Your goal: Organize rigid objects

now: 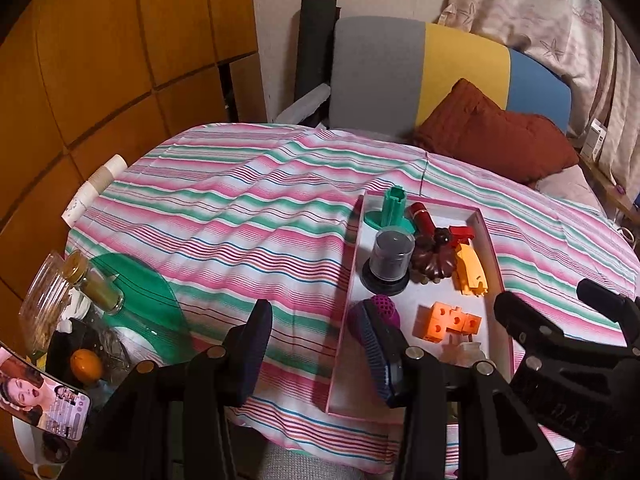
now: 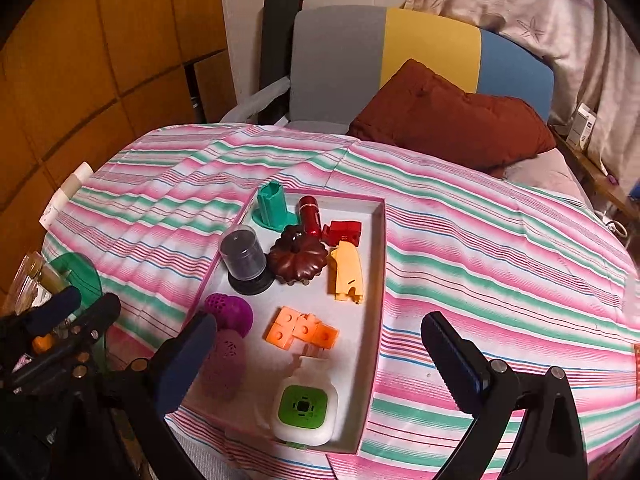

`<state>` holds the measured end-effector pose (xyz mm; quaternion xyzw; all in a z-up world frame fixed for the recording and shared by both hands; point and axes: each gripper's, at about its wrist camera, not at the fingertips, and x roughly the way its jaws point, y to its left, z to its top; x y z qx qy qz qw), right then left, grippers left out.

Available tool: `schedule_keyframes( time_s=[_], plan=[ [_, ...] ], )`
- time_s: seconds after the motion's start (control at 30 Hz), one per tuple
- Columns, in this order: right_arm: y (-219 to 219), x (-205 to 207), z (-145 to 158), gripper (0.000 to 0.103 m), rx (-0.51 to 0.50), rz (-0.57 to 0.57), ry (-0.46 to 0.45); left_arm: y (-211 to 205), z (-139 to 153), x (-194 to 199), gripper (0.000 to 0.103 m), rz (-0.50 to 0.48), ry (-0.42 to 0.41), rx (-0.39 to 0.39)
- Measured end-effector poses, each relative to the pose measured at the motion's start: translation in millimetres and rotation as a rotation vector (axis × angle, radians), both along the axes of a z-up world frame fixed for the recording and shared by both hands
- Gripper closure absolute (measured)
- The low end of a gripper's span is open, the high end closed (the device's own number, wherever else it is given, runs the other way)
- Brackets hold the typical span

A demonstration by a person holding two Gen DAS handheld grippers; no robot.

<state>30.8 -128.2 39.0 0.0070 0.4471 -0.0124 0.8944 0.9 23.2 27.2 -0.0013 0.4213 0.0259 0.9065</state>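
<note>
A shallow pink-rimmed box [image 2: 380, 264] lies on the striped cloth and holds several rigid objects: a green stand [image 2: 272, 206], a red tube [image 2: 310, 214], a red block [image 2: 343, 232], a brown flower-shaped piece [image 2: 297, 259], a clear-domed black cylinder [image 2: 245, 258], a yellow piece [image 2: 347, 274], orange cubes [image 2: 302, 330], purple perforated balls [image 2: 232, 314] and a white device with a green face [image 2: 304, 410]. The box also shows in the left wrist view [image 1: 490, 240]. My left gripper [image 1: 316, 348] is open and empty at the box's near left corner. My right gripper [image 2: 320, 364] is open and empty above the box's near end.
A striped cloth [image 1: 240, 216] covers the table. At the left edge are a green glass plate [image 1: 144, 300], a spice jar [image 1: 94, 282], an orange [image 1: 85, 364], a phone [image 1: 40, 400] and stacked paper cups [image 1: 96, 184]. A brown cushion [image 2: 448, 116] and chair back [image 2: 384, 56] stand behind.
</note>
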Motion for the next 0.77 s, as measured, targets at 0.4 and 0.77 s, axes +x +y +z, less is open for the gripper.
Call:
schedule_keyframes(
  time_s=[0.4,0.77],
  plan=[
    [-4,0,3,0.0,0.01,-0.012,-0.006,-7,3,1,0.058,-0.012,0.001,-0.007],
    [-12,0,3,0.0,0.023,-0.024,-0.005,-15,4,-3,0.058,-0.02,-0.03,0.022]
  ],
)
